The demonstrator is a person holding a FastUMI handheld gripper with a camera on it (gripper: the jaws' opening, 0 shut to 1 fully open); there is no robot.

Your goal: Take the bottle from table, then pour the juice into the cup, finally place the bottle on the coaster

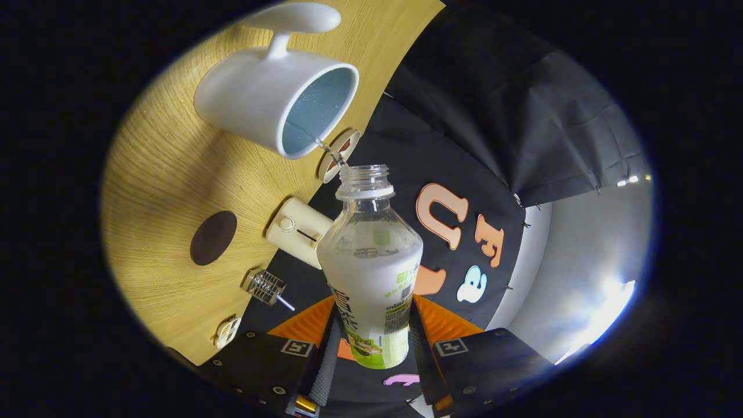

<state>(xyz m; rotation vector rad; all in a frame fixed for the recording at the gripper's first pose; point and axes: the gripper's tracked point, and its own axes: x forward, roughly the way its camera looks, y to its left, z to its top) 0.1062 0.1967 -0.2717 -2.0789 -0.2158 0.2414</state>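
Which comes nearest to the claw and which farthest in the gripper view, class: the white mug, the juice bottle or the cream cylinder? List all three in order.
1. The juice bottle: clamped between the fingers of the claw, tilted toward the mug.
2. The cream cylinder: on the wooden table, just beside the bottle's shoulder.
3. The white mug: beyond the bottle's open mouth, catching the thin stream.

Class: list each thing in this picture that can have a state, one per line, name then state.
Clear plastic juice bottle: uncapped, tipped, pouring a thin stream.
White ceramic cup: on the wooden table, taking the stream.
Dark round coaster: bare.
Tongs: shut on the bottle.
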